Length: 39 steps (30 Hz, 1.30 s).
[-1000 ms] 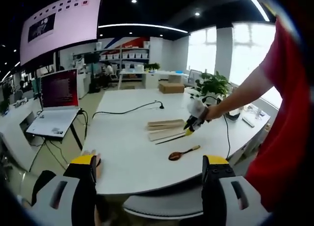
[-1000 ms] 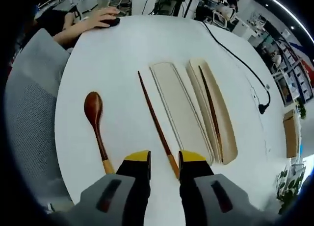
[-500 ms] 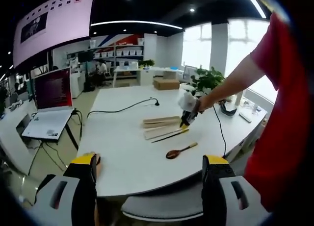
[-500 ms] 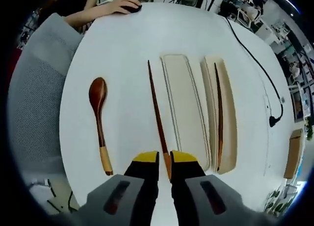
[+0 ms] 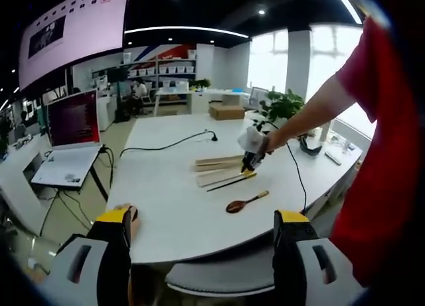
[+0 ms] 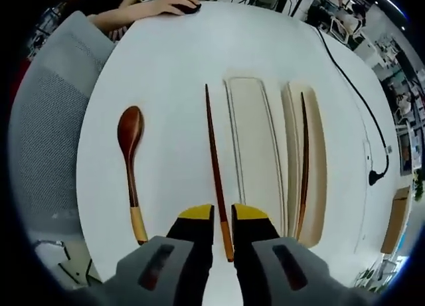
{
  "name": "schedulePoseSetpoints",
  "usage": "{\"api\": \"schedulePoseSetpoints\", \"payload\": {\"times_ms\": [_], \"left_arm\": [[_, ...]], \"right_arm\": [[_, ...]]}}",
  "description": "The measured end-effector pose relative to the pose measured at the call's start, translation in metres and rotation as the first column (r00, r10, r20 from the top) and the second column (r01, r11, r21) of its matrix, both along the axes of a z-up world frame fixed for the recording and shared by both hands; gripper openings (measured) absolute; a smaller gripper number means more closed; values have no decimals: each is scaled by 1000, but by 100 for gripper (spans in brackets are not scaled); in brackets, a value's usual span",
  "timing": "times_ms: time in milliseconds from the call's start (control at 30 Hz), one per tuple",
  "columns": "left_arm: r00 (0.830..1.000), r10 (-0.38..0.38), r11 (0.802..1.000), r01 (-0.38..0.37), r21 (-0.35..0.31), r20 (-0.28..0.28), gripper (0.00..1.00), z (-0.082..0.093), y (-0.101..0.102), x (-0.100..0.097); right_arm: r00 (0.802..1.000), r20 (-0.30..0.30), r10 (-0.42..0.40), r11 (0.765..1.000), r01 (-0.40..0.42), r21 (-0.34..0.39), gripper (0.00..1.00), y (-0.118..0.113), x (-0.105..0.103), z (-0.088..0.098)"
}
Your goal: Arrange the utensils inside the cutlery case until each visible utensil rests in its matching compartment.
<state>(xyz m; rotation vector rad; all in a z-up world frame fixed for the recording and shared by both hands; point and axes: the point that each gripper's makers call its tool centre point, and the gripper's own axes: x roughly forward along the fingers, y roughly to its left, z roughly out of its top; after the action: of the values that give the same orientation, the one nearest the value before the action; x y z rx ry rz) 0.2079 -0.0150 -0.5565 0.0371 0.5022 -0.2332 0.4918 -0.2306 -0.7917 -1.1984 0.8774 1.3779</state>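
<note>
A right gripper (image 6: 222, 216) closes on the yellow-tipped end of a loose chopstick (image 6: 214, 161) on a white table (image 6: 169, 67), its two yellow-tipped jaws pinched narrowly on either side of the stick's handle, which runs on a little below them; whether the stick has lifted off the surface cannot be told. The chopstick stretches away from the jaws, lying just beside the left edge of the flat cream piece of the cutlery case (image 6: 255, 147). Beyond that sits the deeper tray (image 6: 312, 166), where a second chopstick (image 6: 303, 156) already rests lengthwise. A wooden spoon (image 6: 130, 170) lies apart to the left, bowl pointing away, not yet placed. To do the step well, the grip likely needs to stay firm near the handle so the long stick does not swing, and the stick should be carried across the flat piece and lowered parallel to its partner, tip kept level to clear the tray's wall. In the left gripper view, the left gripper (image 5: 202, 229) hangs off the table's near edge with its jaws spread wide and empty, well apart from the case, while the right gripper (image 5: 252, 161) bends over the utensils.
</note>
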Motion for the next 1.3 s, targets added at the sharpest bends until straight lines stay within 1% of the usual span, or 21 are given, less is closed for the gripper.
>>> {"api": "schedulePoseSetpoints", "payload": {"times_ms": [100,167,200,267,367,567,633,667,767,833,933,1033,1167,1200,1233,1267,1300], "left_arm": [[1000,0,1000,0,1,-1,90,0,-1,1],[1000,4,1000,-4,4,-4,90,-1,0,0],[1000,6,1000,-6,4,-6,90,-1,1,0],[1000,15,1000,-14,1,-9,90,-2,2,-1],[1000,23,1000,-23,1,-18,90,-5,4,-3],[999,41,999,-41,-7,-27,90,-7,6,-5],[999,42,999,-42,-13,-27,91,-7,5,-5],[999,40,999,-41,-12,-26,91,-6,4,-5],[999,43,999,-43,-5,-25,91,-5,4,-5],[999,47,999,-47,-7,-24,91,-4,4,-5],[998,48,999,-48,-3,-29,91,-5,3,-5],[998,47,999,-47,1,-32,91,-6,3,-4],[999,48,999,-48,1,-25,90,-4,2,-2],[999,49,999,-49,2,-23,90,-4,2,-2],[998,51,999,-51,6,-21,90,-3,3,-1],[998,51,999,-51,8,-22,90,-3,3,-1],[998,49,999,-49,10,-25,90,-4,3,0]], "right_arm": [[1000,-9,7,1000,-7,-4,7,3,0,-5],[999,-38,18,1000,-18,-20,3,2,-6,-7],[999,-32,20,1000,-21,-19,3,2,-6,-9],[999,-18,26,999,-27,-18,6,3,-3,-12],[999,-30,31,999,-31,-26,6,2,-4,-15],[999,-27,33,999,-34,-32,7,2,0,-19],[999,-41,28,999,-29,-26,7,4,-2,-21],[998,-47,36,999,-38,-30,7,5,-2,-23],[997,-36,72,996,-74,-54,7,2,-2,-28],[996,-43,74,996,-76,-48,7,3,-2,-27],[998,-42,54,998,-55,-42,8,4,1,-25],[997,-61,47,998,-50,-47,6,3,-1,-26],[996,-62,65,996,-69,-57,5,3,-3,-26],[996,-68,56,996,-60,-60,5,3,-3,-26],[996,-85,16,998,-22,-64,5,3,-3,-26],[995,-96,-7,998,0,-66,5,3,-3,-26],[988,-119,-96,993,88,-73,5,3,-2,-26]]}}
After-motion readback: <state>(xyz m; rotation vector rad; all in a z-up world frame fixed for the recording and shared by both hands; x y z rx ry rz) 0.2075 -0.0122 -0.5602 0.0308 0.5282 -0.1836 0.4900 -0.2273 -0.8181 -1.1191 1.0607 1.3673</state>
